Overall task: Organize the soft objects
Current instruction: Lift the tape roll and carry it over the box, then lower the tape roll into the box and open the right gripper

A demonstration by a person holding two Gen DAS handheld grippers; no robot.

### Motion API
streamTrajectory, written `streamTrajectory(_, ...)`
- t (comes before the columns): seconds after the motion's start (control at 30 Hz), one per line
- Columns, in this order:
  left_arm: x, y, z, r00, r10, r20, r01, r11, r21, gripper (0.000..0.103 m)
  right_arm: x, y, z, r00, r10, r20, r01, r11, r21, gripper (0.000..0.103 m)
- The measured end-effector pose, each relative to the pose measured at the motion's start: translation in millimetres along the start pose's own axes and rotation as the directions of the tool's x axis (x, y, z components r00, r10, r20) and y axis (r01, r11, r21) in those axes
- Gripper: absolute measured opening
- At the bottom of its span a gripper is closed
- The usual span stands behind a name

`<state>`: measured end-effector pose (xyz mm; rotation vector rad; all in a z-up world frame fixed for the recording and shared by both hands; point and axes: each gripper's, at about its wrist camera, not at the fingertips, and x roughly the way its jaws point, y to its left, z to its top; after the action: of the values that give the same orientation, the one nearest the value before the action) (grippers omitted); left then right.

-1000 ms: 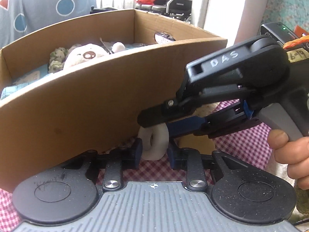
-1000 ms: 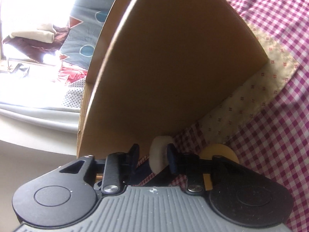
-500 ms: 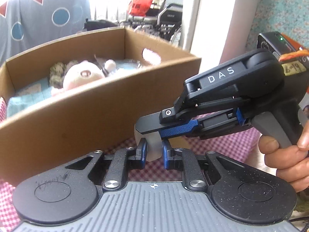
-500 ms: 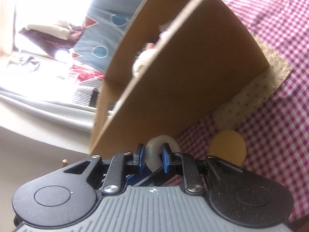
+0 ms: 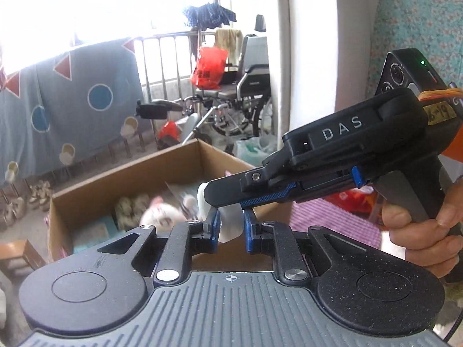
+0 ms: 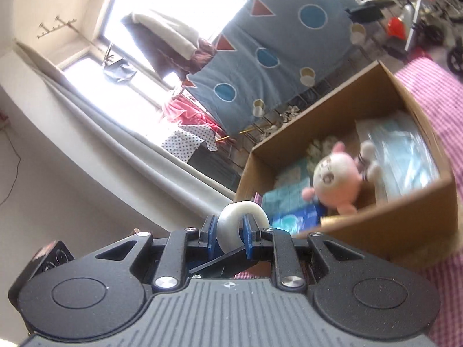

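Observation:
Both grippers hold one white soft ring [image 5: 228, 225] in the air, near the front of an open cardboard box [image 5: 124, 179]. My left gripper [image 5: 230, 227] is shut on the ring's lower part. My right gripper [image 6: 227, 228] is shut on the same ring [image 6: 231, 219]; in the left wrist view it [image 5: 220, 195] reaches in from the right across the ring's top. Inside the box [image 6: 405, 214] lie a pink and white plush toy [image 6: 335, 179], a camouflage soft toy [image 5: 130, 205] and blue packets [image 6: 405, 156].
The box stands on a magenta checked cloth [image 6: 428, 86]. Behind it are a railing with a blue patterned blanket [image 5: 58, 107], a wheelchair [image 5: 240, 86] and a red bag [image 5: 208, 66]. A white wall [image 6: 72, 173] is on the right wrist view's left.
Both grippers rose together with the ring from table height beside the box wall to above the box's rim. The box's inside has come into view.

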<state>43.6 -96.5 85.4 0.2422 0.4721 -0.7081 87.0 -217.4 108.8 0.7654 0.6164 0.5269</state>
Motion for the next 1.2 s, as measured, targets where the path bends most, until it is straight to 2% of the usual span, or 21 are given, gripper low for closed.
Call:
streamTrajectory(0.13,20.6,15.0,27.1,1.0,0.003,-0.017,-0.003,1.0,-0.002,0.016,25.2,-9.0,38.6,0.998,-0.026,-0.049,0.026,1.0,-0.007,0.022)
streamTrajectory(0.3,73.2,45.9,42.6,0.99,-0.035,-0.135,0.026,0.998,-0.065,0.016,74.8,-59.3,70.6,0.983,-0.078,-0.168,0.092,0.993,0.076,0.022)
streamTrajectory(0.43,123.1,66.2,37.3,0.961,-0.081,-0.264,0.046,0.989,-0.138,0.016,104.1,-101.1,77.8,0.954,-0.118,-0.277,0.163,0.976,0.147,0.022)
streamTrajectory(0.6,171.7,82.8,26.2,0.908,-0.137,-0.396,0.056,0.976,-0.209,0.016,130.6,-133.9,82.2,0.915,-0.15,-0.376,0.229,0.957,0.175,0.022)
streamTrajectory(0.8,199.2,87.9,18.1,0.867,-0.157,-0.473,0.056,0.974,-0.221,0.017,147.0,-145.5,86.9,0.869,-0.189,-0.457,0.286,0.946,0.151,0.025)
streamTrajectory(0.9,206.4,89.2,18.1,0.854,-0.167,-0.494,0.061,0.973,-0.223,0.017,149.9,-145.6,88.9,0.85,-0.208,-0.483,0.302,0.945,0.124,0.025)
streamTrajectory(1.0,209.6,86.3,18.1,0.841,-0.18,-0.511,0.073,0.972,-0.223,0.021,148.8,-142.0,88.9,0.833,-0.233,-0.501,0.318,0.944,0.089,0.025)
streamTrajectory(1.03,209.5,85.1,18.2,0.837,-0.189,-0.514,0.081,0.971,-0.225,0.026,149.3,-141.1,88.5,0.827,-0.243,-0.507,0.325,0.943,0.078,0.025)
streamTrajectory(1.1,211.3,83.7,19.7,0.834,-0.199,-0.515,0.097,0.971,-0.22,0.03,150.4,-141.1,88.7,0.818,-0.258,-0.514,0.337,0.939,0.065,0.025)
streamTrajectory(1.2,203.5,83.7,21.3,0.839,-0.208,-0.502,0.109,0.97,-0.219,0.05,151.0,-140.3,89.4,0.805,-0.281,-0.522,0.357,0.933,0.05,0.025)
